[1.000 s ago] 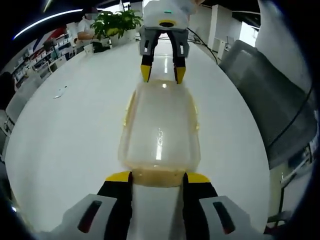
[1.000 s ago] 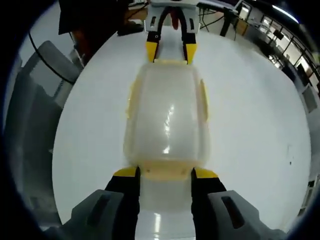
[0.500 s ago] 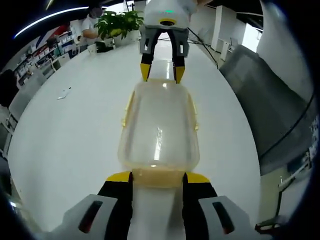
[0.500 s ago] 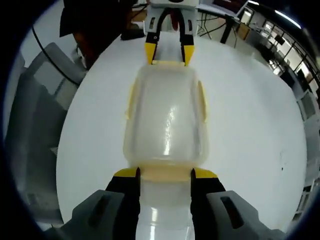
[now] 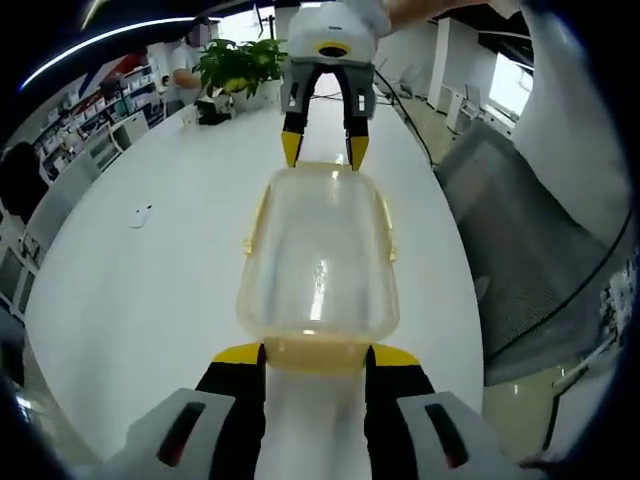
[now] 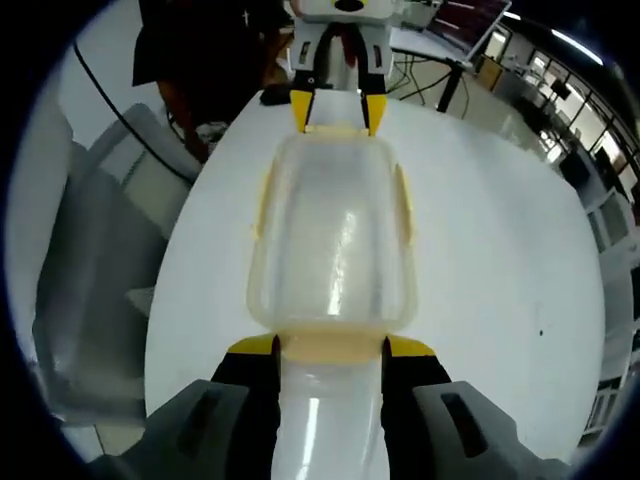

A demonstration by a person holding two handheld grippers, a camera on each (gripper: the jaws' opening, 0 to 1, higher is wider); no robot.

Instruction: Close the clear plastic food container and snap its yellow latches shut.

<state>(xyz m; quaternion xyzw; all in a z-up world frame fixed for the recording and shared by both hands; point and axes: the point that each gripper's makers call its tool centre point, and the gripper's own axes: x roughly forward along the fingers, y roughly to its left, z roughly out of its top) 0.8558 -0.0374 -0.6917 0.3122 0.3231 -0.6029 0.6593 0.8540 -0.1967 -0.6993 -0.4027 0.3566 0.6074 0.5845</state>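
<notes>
Your left hand-held gripper (image 5: 314,354) and right hand-held gripper (image 6: 330,346) each straddle an end latch of the clear container (image 5: 318,265), jaws spread, on the white tabletop (image 5: 140,270).

I see a clear container (image 5: 318,270) with pale yellow latches (image 5: 316,352). My left gripper (image 5: 316,358) is black and grey, yellow-tipped; right gripper (image 6: 328,350) is the same. Glossy white bench (image 5: 150,280). Green plant (image 5: 238,62) at 11 o'clock, grey chair (image 6: 95,290).
</notes>
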